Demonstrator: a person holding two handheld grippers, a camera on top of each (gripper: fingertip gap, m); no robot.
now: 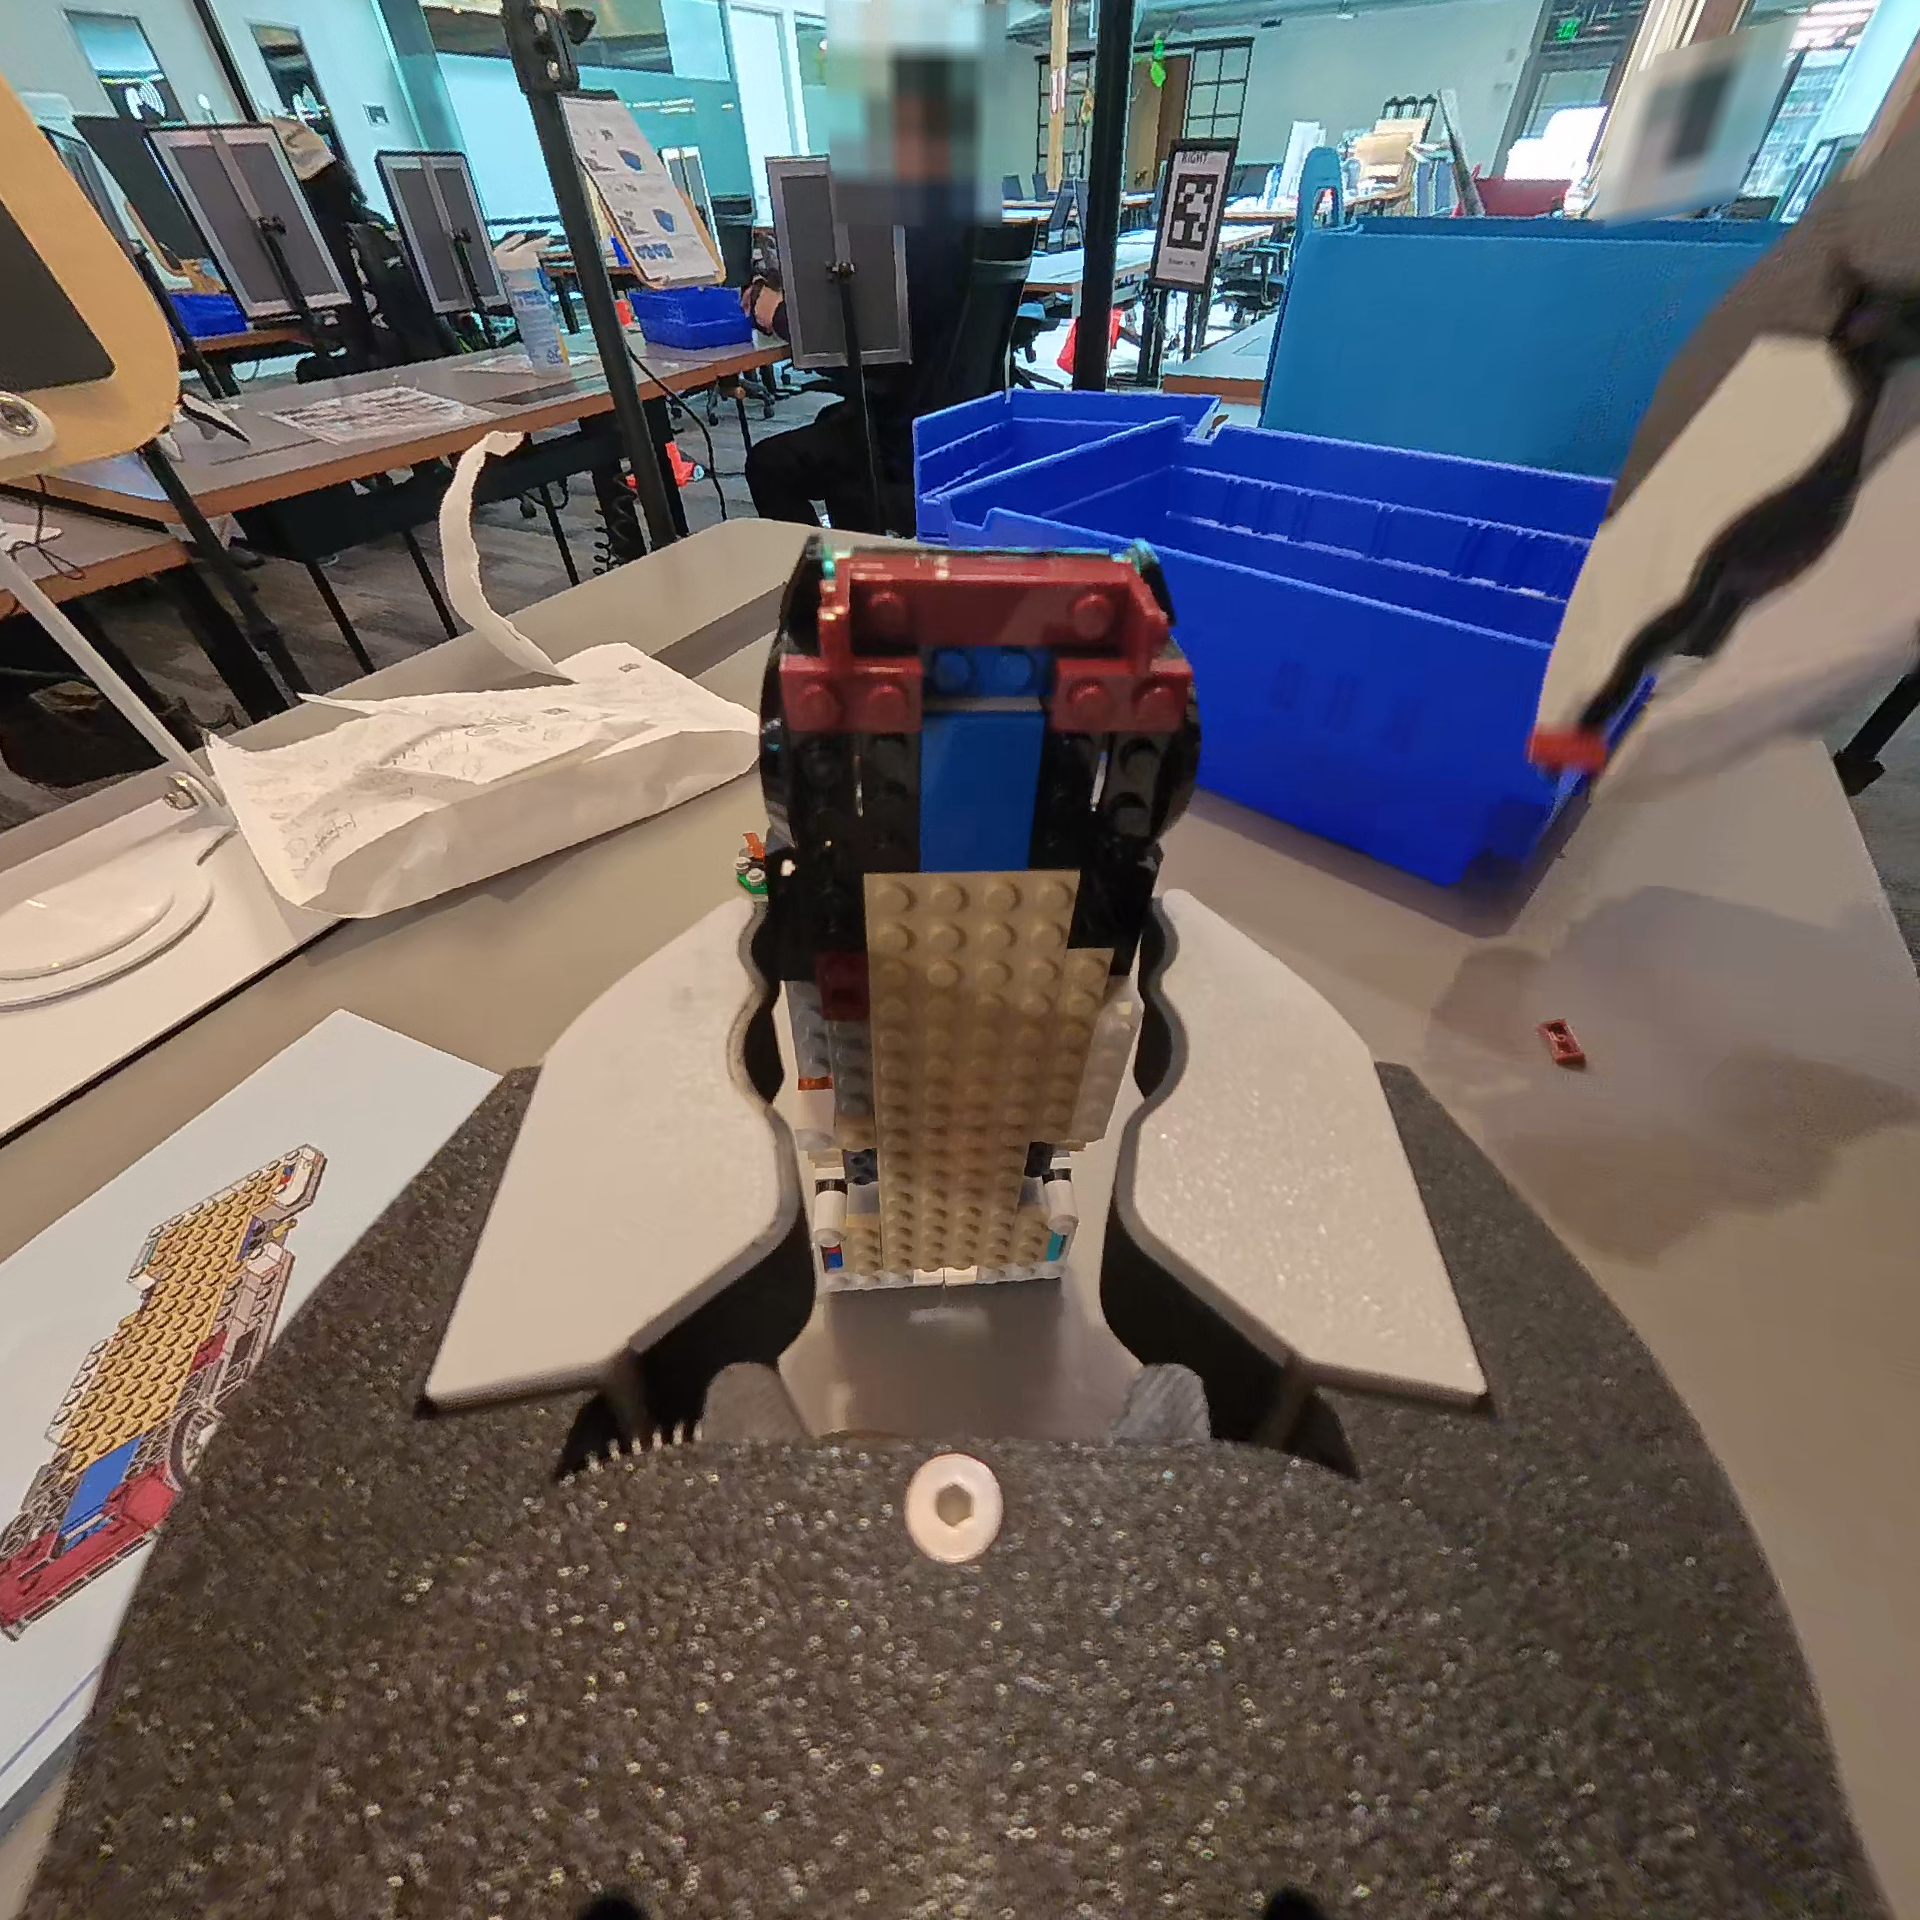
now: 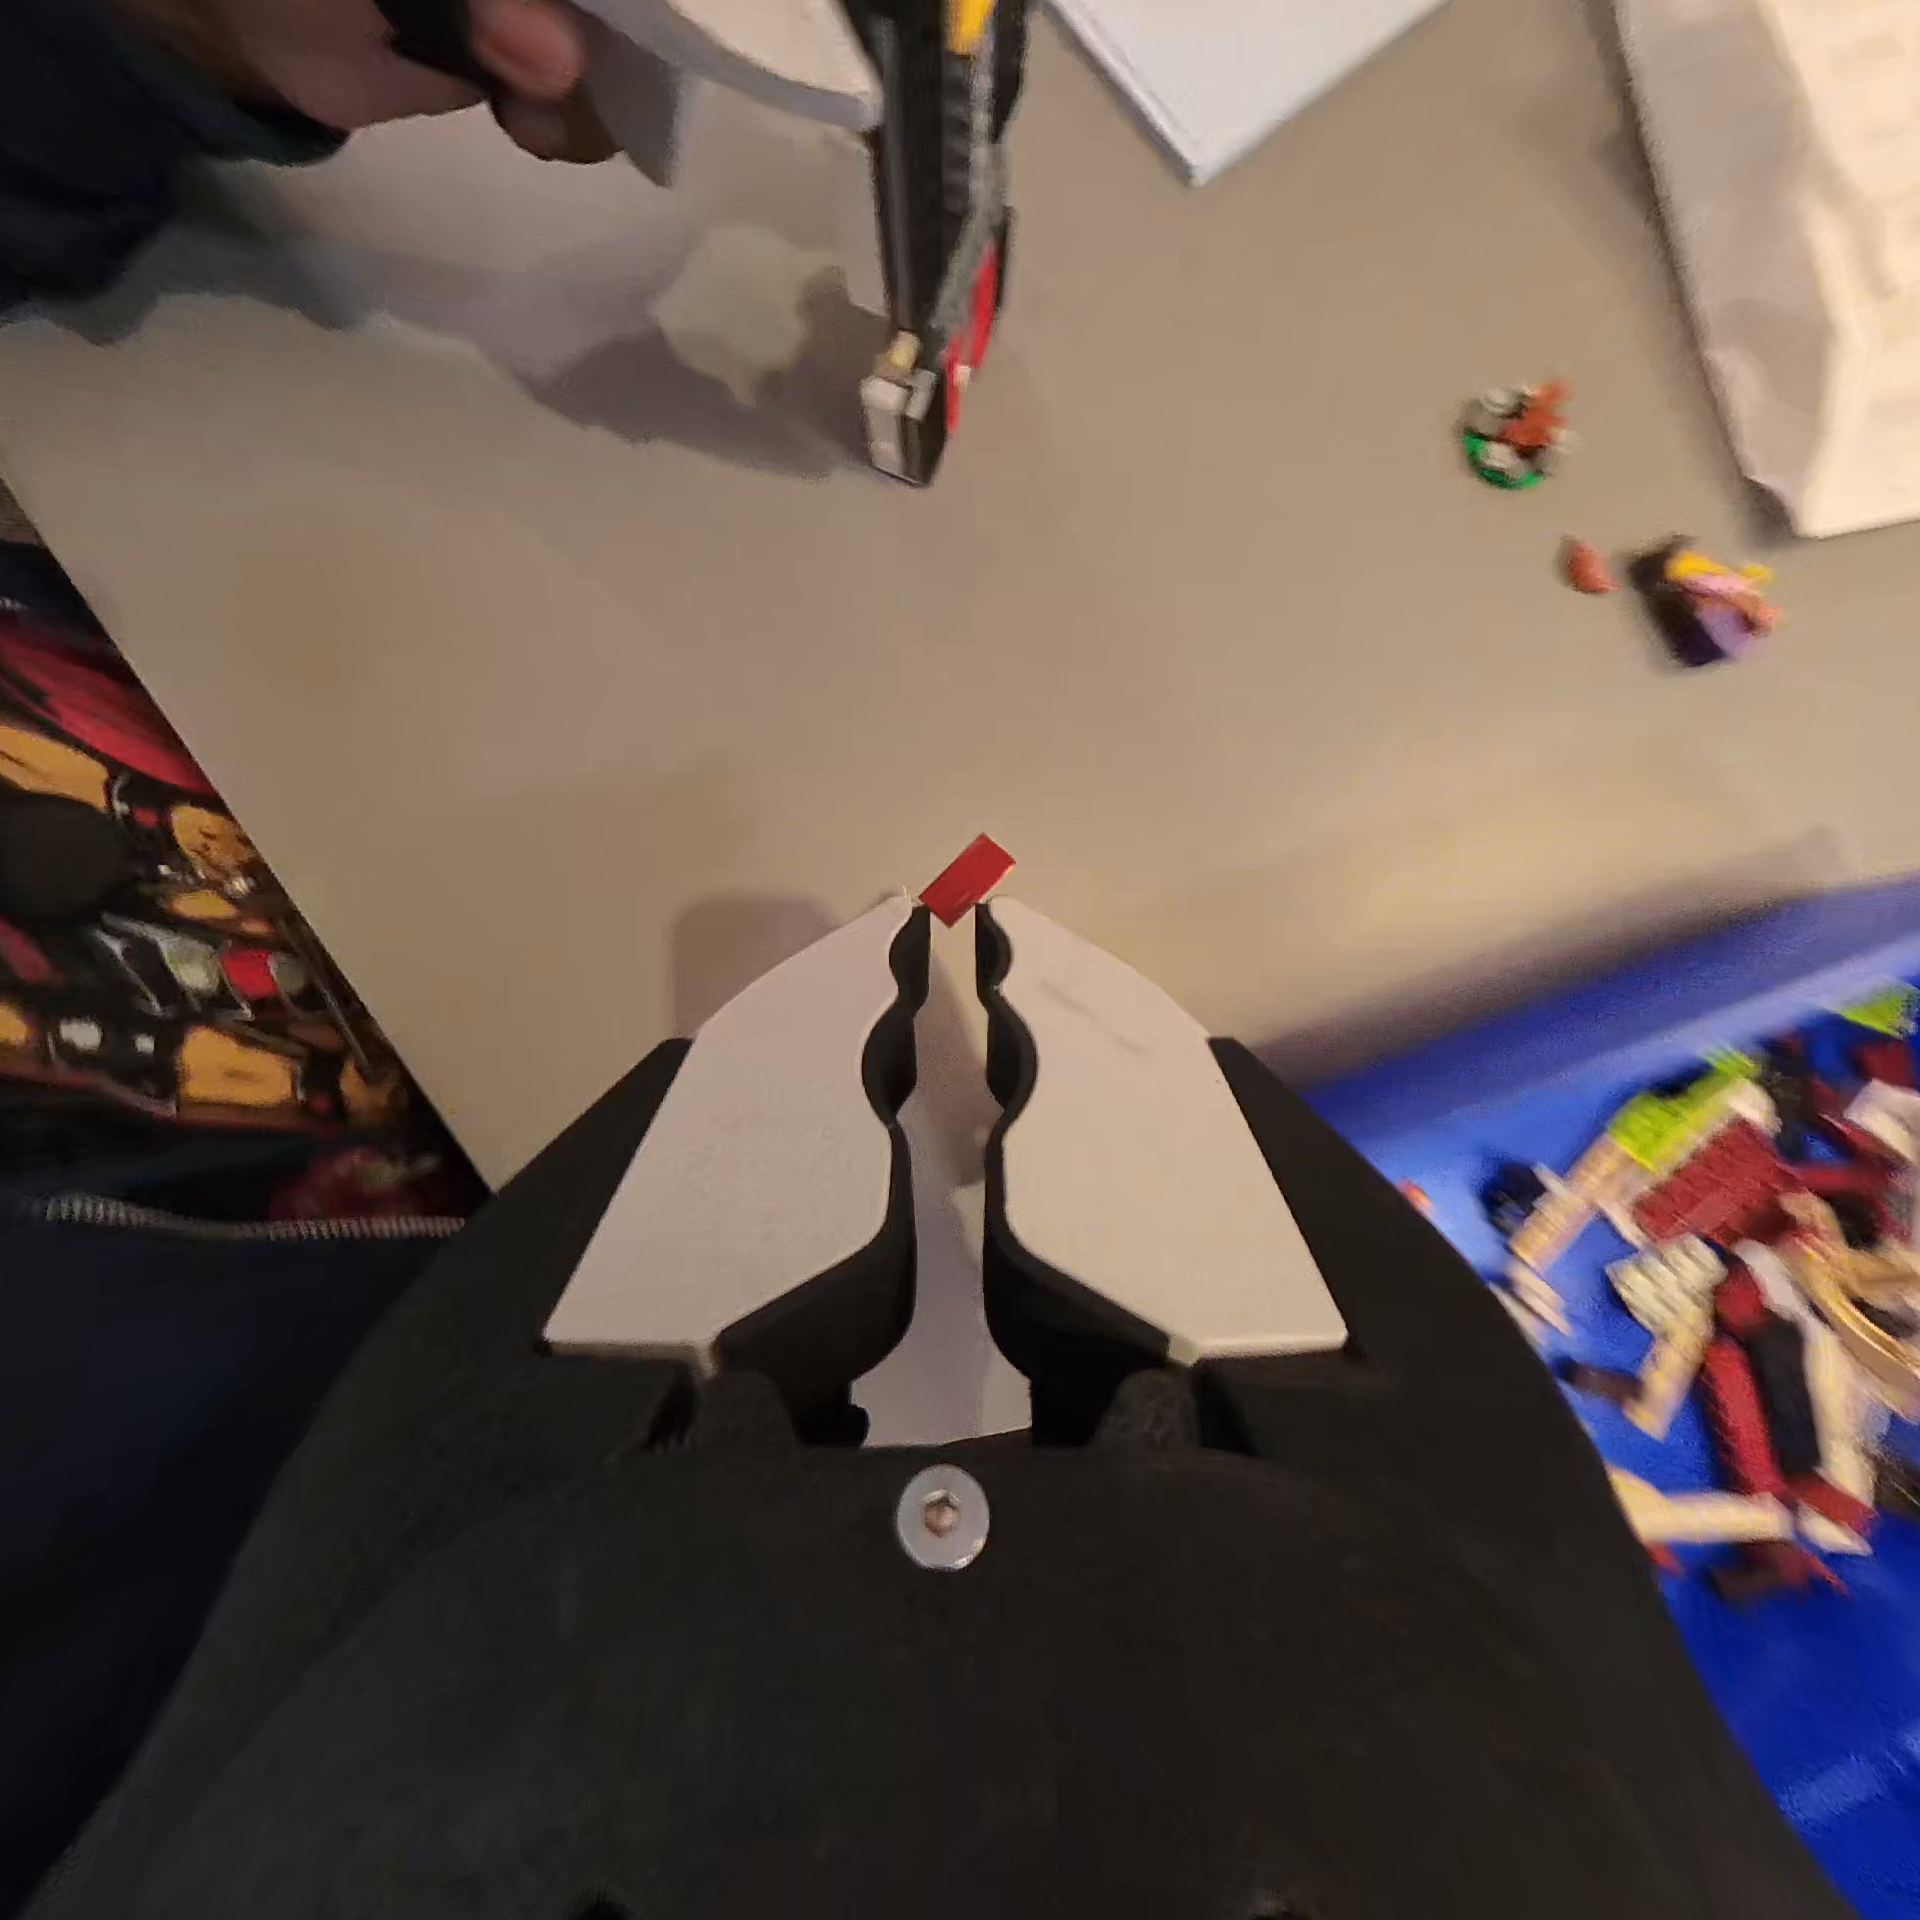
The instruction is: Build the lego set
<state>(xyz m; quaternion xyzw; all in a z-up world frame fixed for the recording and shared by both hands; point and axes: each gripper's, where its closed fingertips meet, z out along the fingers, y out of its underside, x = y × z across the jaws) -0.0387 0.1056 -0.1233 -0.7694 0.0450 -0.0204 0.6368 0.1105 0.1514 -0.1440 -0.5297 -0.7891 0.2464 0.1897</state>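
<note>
Grey table (image 2: 1143, 675), blurred bricks in blue bin (image 2: 1714, 1714)

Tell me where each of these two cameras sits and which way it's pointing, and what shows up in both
Left wrist view: sits on the left claw, facing level across the grey table toward blue bins; its fingers clamp a brick-built model.
Right wrist view: sits on the right claw, facing down at the table; its tips pinch a small red tile; a hand shows.
Shared: the model, the red tile, the table, the bins, white paper.
</note>
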